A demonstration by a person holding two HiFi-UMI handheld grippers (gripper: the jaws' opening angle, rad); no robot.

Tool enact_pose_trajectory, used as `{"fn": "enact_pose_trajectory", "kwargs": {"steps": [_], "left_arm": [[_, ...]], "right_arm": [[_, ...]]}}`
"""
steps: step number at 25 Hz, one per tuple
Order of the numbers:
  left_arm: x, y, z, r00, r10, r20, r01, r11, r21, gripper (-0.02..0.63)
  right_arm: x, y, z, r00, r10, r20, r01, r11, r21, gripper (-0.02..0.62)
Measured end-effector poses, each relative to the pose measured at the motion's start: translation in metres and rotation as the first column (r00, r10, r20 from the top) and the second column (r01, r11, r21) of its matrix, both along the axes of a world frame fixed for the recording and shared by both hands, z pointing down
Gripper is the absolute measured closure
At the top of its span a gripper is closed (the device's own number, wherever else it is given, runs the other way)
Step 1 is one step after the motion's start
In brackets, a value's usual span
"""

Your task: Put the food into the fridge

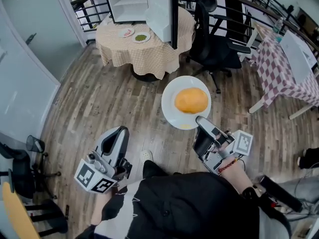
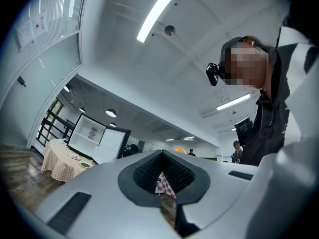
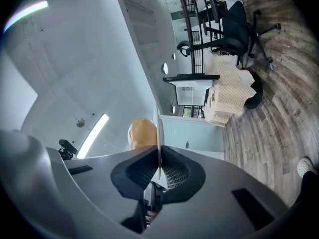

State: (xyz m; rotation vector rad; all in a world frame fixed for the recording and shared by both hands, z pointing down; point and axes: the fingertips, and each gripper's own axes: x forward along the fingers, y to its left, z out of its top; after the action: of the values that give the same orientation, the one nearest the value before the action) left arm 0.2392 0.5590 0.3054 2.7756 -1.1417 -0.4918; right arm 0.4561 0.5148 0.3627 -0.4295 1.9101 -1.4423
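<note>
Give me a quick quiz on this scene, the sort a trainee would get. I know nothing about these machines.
1. True or false: the fridge on the round table has its door open.
2. What are the right gripper's fingers clamped on? A) a cup B) the rim of the white plate carrying the orange food C) the chair's armrest
3. How many small plates lie on the table in front of the fridge?

Key: 1 true; 2 B; 3 two.
</note>
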Motion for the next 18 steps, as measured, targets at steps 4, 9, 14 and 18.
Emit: {"fn": "enact_pose_trajectory", "kwargs": {"steps": [4, 9, 14, 18], "left_arm": [[-0.03, -0.048, -0.003, 1.0, 0.026, 0.007, -0.026, 1.0, 0.006, 0.594], [-0.076, -0.11, -0.013, 0.999, 0.041, 0.032, -0.042, 0.999, 0.033, 0.594], [-0.116, -0.161, -0.014, 0.998, 0.043, 0.043, -0.045, 0.998, 0.045, 0.594], [-0.15, -0.191, -0.017, 0.999, 0.029, 0.019, -0.029, 0.999, 0.04, 0.594]], "right_arm": [[-0.031, -0.045, -0.002, 1.0, 0.012, 0.009, -0.012, 1.0, 0.001, 0.571], [-0.079, -0.109, -0.006, 1.0, 0.011, 0.029, -0.012, 1.0, 0.013, 0.571], [-0.126, -0.166, -0.01, 1.0, -0.005, 0.031, 0.005, 1.0, 0.026, 0.571], [-0.155, -0.199, -0.015, 1.0, -0.011, 0.026, 0.011, 1.0, 0.025, 0.571]]}}
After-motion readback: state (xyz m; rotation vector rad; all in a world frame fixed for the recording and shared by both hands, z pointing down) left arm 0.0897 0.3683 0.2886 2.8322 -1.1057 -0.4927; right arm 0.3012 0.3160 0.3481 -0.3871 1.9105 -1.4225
